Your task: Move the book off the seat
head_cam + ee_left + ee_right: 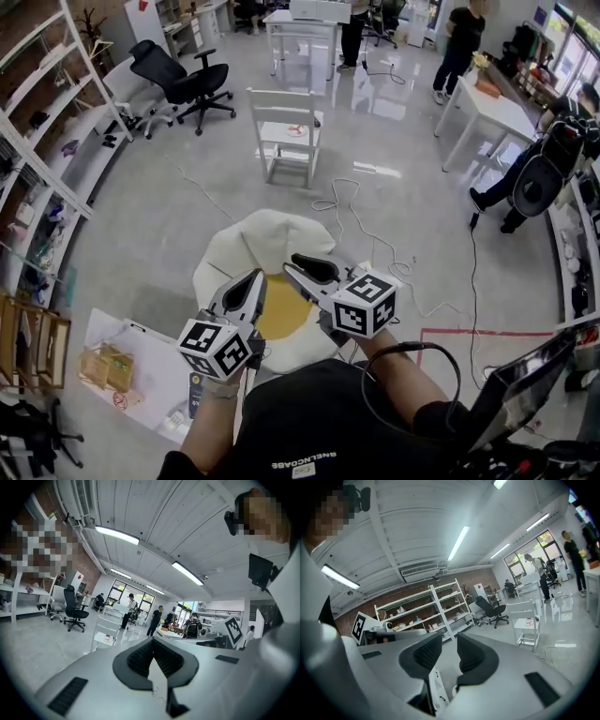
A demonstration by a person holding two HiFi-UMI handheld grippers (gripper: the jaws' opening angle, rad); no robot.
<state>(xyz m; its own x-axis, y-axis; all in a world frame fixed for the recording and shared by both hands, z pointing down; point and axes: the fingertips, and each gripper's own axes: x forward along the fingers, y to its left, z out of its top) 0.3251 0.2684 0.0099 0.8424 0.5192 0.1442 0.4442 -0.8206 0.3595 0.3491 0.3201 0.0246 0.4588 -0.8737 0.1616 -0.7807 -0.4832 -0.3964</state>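
Left gripper (257, 276) closed, right gripper (292, 265) parted, both forward.

Glossy gry floor (159, 234), wht shelving (42, 159)

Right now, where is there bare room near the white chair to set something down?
Bare floor lies left of the white chair, between it and the shelving. The white table also has a bare patch beside its cardboard boxes. Crowded: cables trail over the floor right of the chair, toward the pouf.

Open-plan laboratory office, as indicated by white shelving (56, 178), office chair (178, 75), worktables (492, 112) and floor cables (330, 201).
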